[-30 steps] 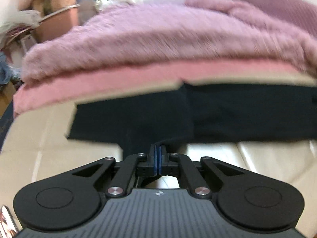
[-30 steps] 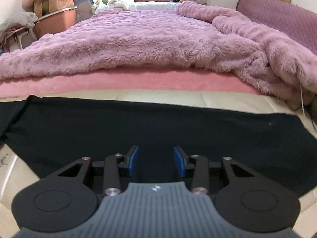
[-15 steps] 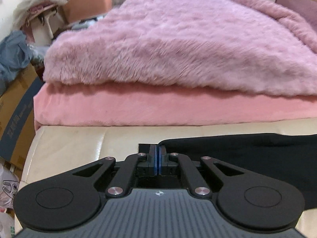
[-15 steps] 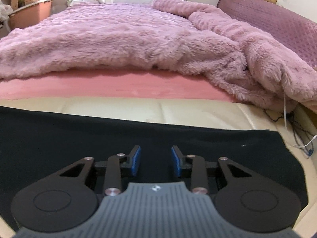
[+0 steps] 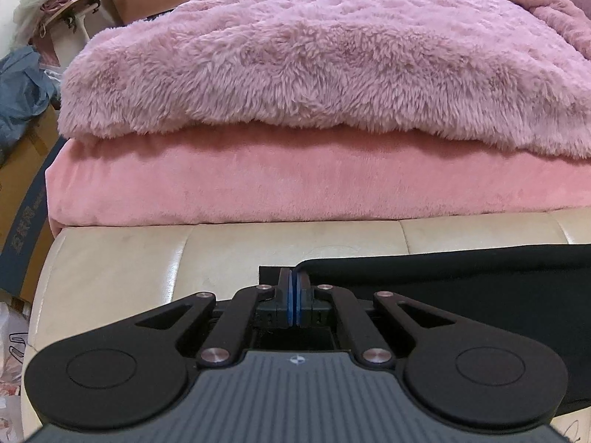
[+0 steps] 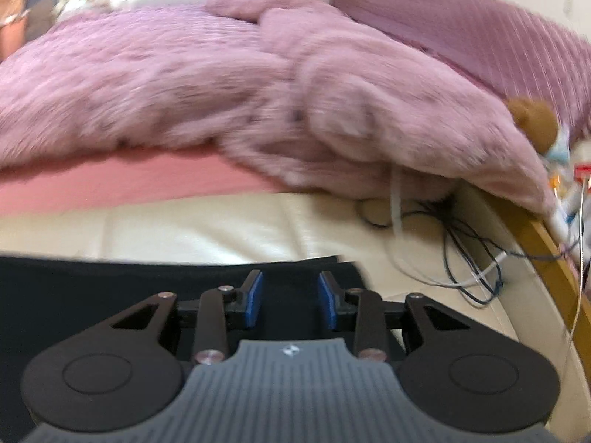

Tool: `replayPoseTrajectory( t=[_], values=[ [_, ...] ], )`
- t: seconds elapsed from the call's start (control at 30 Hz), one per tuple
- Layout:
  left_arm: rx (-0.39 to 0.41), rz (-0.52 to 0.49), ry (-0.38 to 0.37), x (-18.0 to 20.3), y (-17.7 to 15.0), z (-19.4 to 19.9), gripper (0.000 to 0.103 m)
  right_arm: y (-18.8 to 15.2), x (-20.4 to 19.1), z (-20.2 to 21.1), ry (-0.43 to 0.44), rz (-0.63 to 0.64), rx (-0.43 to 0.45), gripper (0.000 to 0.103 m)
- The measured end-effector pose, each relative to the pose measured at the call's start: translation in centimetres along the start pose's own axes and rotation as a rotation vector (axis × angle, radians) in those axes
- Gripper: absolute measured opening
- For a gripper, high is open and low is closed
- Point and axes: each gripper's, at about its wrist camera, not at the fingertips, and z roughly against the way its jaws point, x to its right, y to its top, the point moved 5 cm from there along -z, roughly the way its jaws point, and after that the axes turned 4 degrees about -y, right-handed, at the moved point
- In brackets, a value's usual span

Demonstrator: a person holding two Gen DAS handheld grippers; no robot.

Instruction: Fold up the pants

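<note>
The black pants (image 5: 461,277) lie flat on a cream padded bench (image 5: 122,269) in front of the bed. My left gripper (image 5: 294,277) is shut on the pants' left end, with a fold of black cloth pinched between the blue pads. In the right wrist view the pants (image 6: 92,288) stretch to the left, and their right end lies under my right gripper (image 6: 290,284). That gripper is open, blue pads apart, low over the cloth near its right corner.
A fluffy pink blanket (image 5: 332,55) over a pink sheet (image 5: 295,184) rises just behind the bench. Tangled cables (image 6: 461,251) lie at the bench's right end by a wooden edge (image 6: 554,243) and a brown plush toy (image 6: 532,122). Cardboard boxes (image 5: 22,199) stand at far left.
My left gripper, still shut on the pants, has carried their end down and to the left onto the bench. My right gripper has slid right to the pants' right end, still open.
</note>
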Motion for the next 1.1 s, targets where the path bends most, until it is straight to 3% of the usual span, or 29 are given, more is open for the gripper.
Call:
replayPoseTrajectory(
  t=[0.07, 0.17, 0.33, 0.5, 0.57, 0.63, 0.7, 0.77, 0.8, 0.93, 0.97, 1.0, 1.1],
  values=[
    [-0.007, -0.001, 0.009, 0.1, 0.0, 0.0, 0.001, 0.6, 2.1, -1.2, 0.014, -0.043, -0.016, 0.038],
    [-0.017, -0.008, 0.026, 0.4, 0.0, 0.0, 0.001, 0.9, 4.0, -2.8, 0.023, -0.073, -0.03, 0.043],
    [-0.023, -0.008, 0.045, 0.5, -0.2, 0.2, 0.001, 0.3, 4.6, -5.6, 0.096, -0.139, -0.115, 0.041],
    [-0.029, -0.002, 0.054, 0.4, -0.5, 0.7, 0.001, -0.5, 5.5, -6.7, 0.145, -0.23, -0.126, 0.04],
    [-0.033, -0.004, 0.057, 0.4, -0.6, 0.9, 0.001, -0.4, 5.5, -6.9, 0.165, -0.231, -0.135, 0.047],
    [-0.036, -0.002, 0.063, 0.5, -0.7, 0.9, 0.001, -0.3, 5.9, -7.4, 0.173, -0.236, -0.15, 0.047],
    [-0.036, -0.004, 0.072, 0.6, -0.9, 1.1, 0.001, -0.2, 5.7, -8.0, 0.202, -0.228, -0.18, 0.043],
    [-0.036, -0.006, 0.08, 0.7, -1.1, 1.2, 0.001, 0.0, 4.9, -7.9, 0.178, -0.142, -0.18, 0.036],
    [-0.032, -0.005, 0.085, 0.7, -1.2, 1.4, 0.001, 0.2, 4.4, -7.5, 0.162, -0.097, -0.16, 0.028],
    [-0.005, 0.002, 0.102, 0.5, -1.6, 2.5, 0.001, 0.4, 3.3, -4.8, 0.101, 0.032, -0.049, 0.024],
    [0.004, 0.004, 0.109, 0.5, -1.6, 2.8, 0.001, 0.3, 3.4, -4.1, 0.086, 0.048, -0.028, 0.006],
    [0.014, 0.006, 0.116, 0.4, -1.7, 3.2, 0.001, 0.3, 3.6, -3.4, 0.072, 0.055, -0.007, 0.0],
    [0.038, -0.004, 0.137, 0.4, -1.7, 4.2, 0.001, 0.5, 4.4, -2.0, 0.059, 0.024, 0.048, 0.0]
  ],
)
